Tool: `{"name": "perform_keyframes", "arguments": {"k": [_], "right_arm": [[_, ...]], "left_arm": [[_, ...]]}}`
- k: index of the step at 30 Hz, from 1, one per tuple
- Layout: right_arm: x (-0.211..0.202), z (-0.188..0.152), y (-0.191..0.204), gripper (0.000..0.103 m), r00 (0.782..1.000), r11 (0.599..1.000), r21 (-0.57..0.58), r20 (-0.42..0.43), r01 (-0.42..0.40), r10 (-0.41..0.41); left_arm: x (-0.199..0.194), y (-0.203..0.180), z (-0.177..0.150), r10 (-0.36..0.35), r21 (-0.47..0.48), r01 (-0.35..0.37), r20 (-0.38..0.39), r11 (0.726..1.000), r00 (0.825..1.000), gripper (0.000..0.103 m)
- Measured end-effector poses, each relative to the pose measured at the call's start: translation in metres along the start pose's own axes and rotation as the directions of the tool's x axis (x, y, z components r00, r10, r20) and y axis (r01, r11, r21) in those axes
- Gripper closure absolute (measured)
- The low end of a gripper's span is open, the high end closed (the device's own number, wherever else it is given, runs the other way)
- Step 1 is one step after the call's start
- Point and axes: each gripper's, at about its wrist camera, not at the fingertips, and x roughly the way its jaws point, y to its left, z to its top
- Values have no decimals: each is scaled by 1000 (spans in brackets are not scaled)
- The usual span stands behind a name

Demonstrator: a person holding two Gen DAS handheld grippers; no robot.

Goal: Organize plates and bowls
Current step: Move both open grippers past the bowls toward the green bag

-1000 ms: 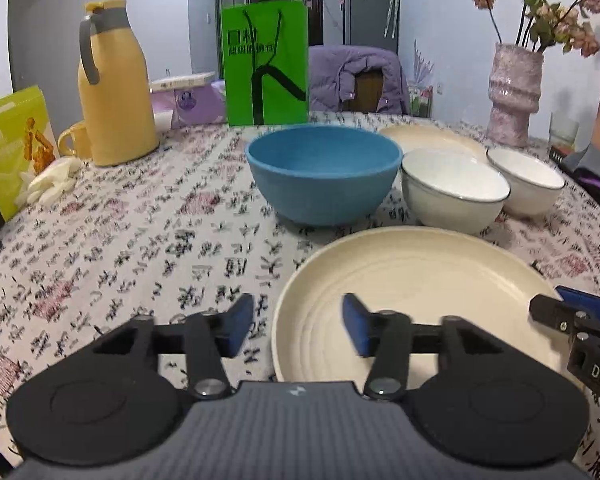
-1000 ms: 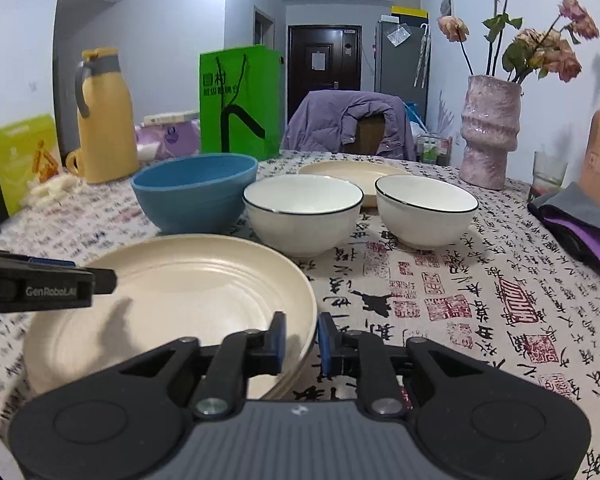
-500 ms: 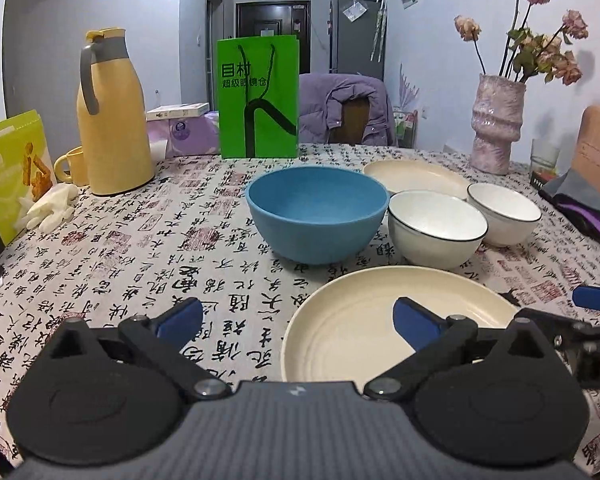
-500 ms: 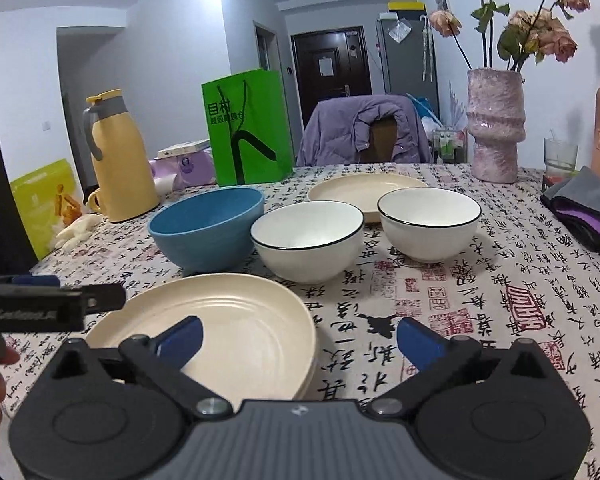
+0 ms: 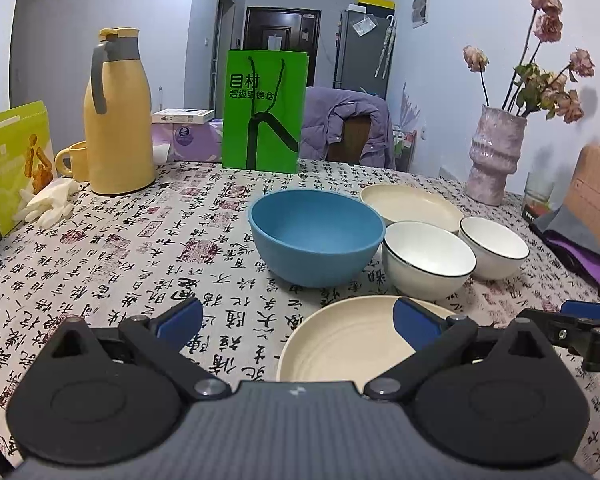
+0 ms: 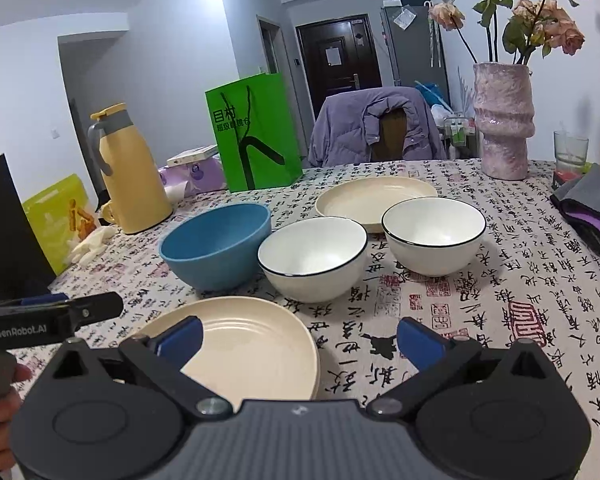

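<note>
1. The near plate [image 6: 252, 344] lies flat on the bench [image 6: 500, 280], in front of the blue bowl [image 6: 216, 248]; a far plate [image 6: 376, 200] sits behind the two white bowls [image 6: 312, 258].
2. Left tool [image 5: 298, 320] and right tool [image 6: 298, 338] both gape fully, holding nothing.
3. Likely next: fetch the far plate. Grip its rim, lift clear of the bowls, stack squarely.

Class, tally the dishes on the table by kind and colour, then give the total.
Cream plates: 2 (near plate, far plate)
White bowls: 2 (middle bowl, right bowl)
Blue bowl: 1
Total: 5
</note>
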Motion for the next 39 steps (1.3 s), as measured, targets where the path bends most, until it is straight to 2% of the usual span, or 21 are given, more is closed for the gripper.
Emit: {"name": "perform_keyframes", "arguments": {"k": [14,39], "right_arm": [[3,45,-4,0,999,999,19,-13,-51,52],[43,125,-20,0,993,993,34,-31,-112,113]], "left_arm": [[-6,7,37,-5,-72,6,8,997,1000,0],[16,-6,91,47,-133,-44,23,990,999,0]]}}
